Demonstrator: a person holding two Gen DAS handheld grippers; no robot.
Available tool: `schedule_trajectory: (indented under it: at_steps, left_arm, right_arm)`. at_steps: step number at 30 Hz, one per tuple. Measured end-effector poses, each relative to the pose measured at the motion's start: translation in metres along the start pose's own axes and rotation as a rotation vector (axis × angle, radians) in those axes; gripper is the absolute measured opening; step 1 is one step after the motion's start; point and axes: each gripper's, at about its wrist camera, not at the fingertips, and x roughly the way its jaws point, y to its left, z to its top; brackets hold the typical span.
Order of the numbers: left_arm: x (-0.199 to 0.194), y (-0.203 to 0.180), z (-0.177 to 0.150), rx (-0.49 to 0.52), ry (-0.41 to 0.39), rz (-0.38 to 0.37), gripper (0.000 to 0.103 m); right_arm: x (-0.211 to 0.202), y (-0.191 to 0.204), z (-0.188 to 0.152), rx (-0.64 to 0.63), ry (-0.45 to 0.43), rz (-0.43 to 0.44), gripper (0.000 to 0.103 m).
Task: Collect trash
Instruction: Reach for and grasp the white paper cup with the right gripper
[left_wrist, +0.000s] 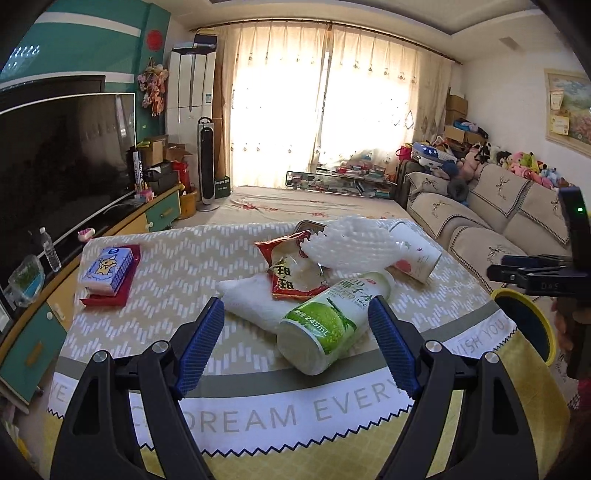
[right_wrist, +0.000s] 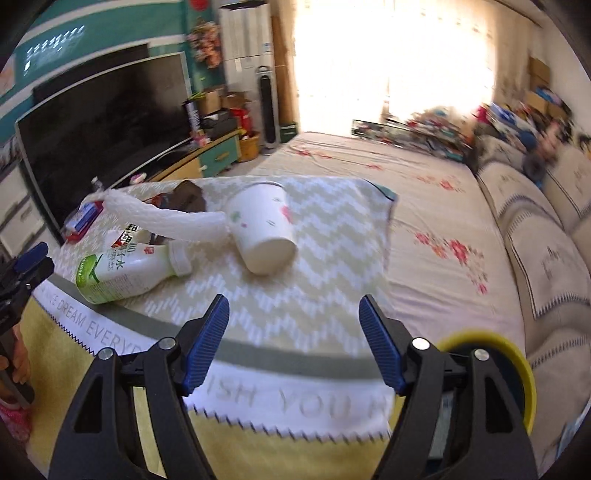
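Left gripper (left_wrist: 295, 339): jaws open, empty, with the bottle (left_wrist: 328, 325) lying on its side on the desk (left_wrist: 166, 258) just beyond them. Right gripper (right_wrist: 294, 341): jaws open, empty. Behind the bottle lie a red wrapper (left_wrist: 291, 266), foam netting (left_wrist: 351, 243) and a tipped paper cup (right_wrist: 264, 229).

Left tool (left_wrist: 295, 341) gapes above a toppled green bottle (left_wrist: 328, 326) (nothing gripped) beside a snack wrapper (left_wrist: 291, 271)

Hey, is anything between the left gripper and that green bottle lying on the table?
Nothing visible. The left gripper is open with the bottle lying on its side just ahead between the fingers; only bare tablecloth lies before it.
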Motion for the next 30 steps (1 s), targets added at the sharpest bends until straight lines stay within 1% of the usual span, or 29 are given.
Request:
schedule_trajectory:
  at_steps: [1, 3, 4, 5, 6, 10, 13, 18, 19, 20, 22, 26, 30]
  left_arm:
    - [-0.001, 0.002, 0.0, -0.002, -0.005, -0.004, 0.08]
    - [-0.001, 0.002, -0.001, 0.002, -0.014, -0.012, 0.082]
    - [-0.001, 0.002, -0.002, 0.003, -0.013, -0.017, 0.082]
    - [-0.002, -0.001, -0.002, 0.002, -0.007, -0.023, 0.082]
    - [0.001, -0.002, -0.004, -0.003, 0.007, -0.034, 0.082]
    - [0.007, -0.001, -0.008, -0.034, 0.044, -0.082, 0.082]
    - [0.008, -0.003, -0.01, -0.028, 0.048, -0.085, 0.082]
    - [0.009, -0.008, -0.012, -0.017, 0.052, -0.1, 0.082]
    - [0.009, -0.009, -0.012, -0.014, 0.052, -0.101, 0.082]
    - [0.009, -0.009, -0.012, -0.011, 0.052, -0.1, 0.082]
    - [0.009, -0.012, -0.013, -0.001, 0.052, -0.094, 0.082]
    - [0.011, -0.013, -0.014, 0.006, 0.059, -0.097, 0.082]
    - [0.014, -0.013, -0.015, 0.007, 0.066, -0.098, 0.082]
  right_arm:
    - [0.009, 0.005, 0.006, -0.041, -0.002, -0.002, 0.071]
    - [0.028, 0.013, 0.018, -0.109, 0.0, -0.037, 0.071]
    - [0.037, 0.016, 0.023, -0.127, 0.009, -0.042, 0.071]
    - [0.047, 0.019, 0.027, -0.141, 0.019, -0.027, 0.071]
    - [0.055, 0.021, 0.032, -0.15, 0.029, -0.012, 0.071]
    - [0.084, 0.028, 0.041, -0.173, 0.077, 0.001, 0.071]
    - [0.102, 0.032, 0.046, -0.181, 0.096, -0.002, 0.071]
    - [0.123, 0.029, 0.054, -0.165, 0.125, 0.028, 0.071]
    - [0.127, 0.03, 0.055, -0.164, 0.131, 0.029, 0.065]
    - [0.13, 0.03, 0.055, -0.159, 0.14, 0.034, 0.061]
    - [0.129, 0.03, 0.052, -0.149, 0.137, 0.04, 0.059]
    - [0.121, 0.032, 0.047, -0.151, 0.134, 0.039, 0.059]
    - [0.107, 0.027, 0.04, -0.114, 0.132, 0.038, 0.059]
